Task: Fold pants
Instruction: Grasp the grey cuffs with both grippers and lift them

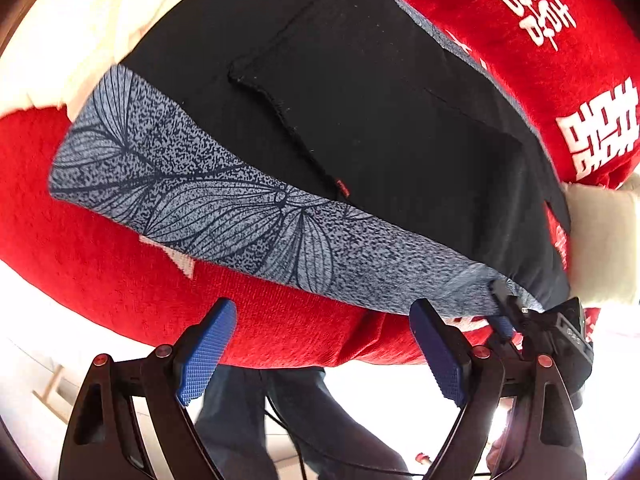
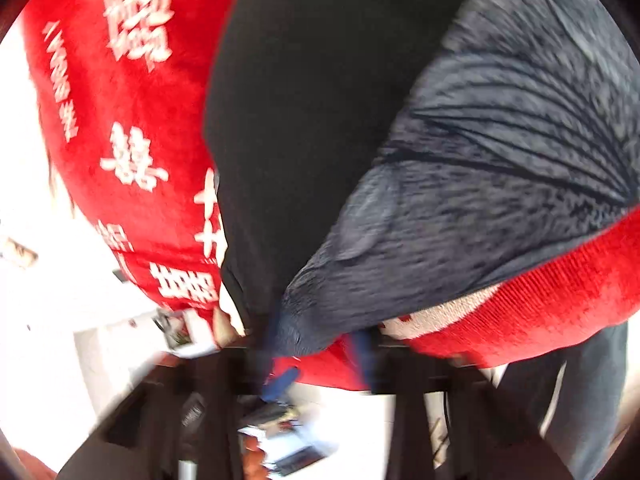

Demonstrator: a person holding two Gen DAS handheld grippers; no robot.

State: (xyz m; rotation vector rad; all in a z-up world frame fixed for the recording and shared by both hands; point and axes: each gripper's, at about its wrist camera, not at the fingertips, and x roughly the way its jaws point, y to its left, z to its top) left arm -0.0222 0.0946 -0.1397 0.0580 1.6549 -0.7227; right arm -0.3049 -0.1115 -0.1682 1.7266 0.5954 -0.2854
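Black pants (image 1: 360, 92) lie spread on a red blanket (image 1: 100, 264); a grey-blue leaf-print waistband (image 1: 224, 208) faces me, and a pocket seam runs across the black cloth. My left gripper (image 1: 322, 354) hovers open just short of the waistband's edge, with only blanket between its blue pads (image 1: 206, 354). My right gripper (image 1: 505, 316) is shut on the waistband's right corner. The right wrist view is blurred. There the waistband (image 2: 500, 184) narrows to a pinched tip at my right gripper (image 2: 316, 360), beside the black pants (image 2: 304, 120).
The red blanket (image 2: 132, 128) bears white characters and drapes over a front edge. Cream fabric (image 1: 60, 40) lies at the far left, and more of it (image 1: 600, 240) at the right. A person's legs in jeans (image 1: 304, 420) stand below. Small clutter (image 2: 276, 436) sits on the bright floor.
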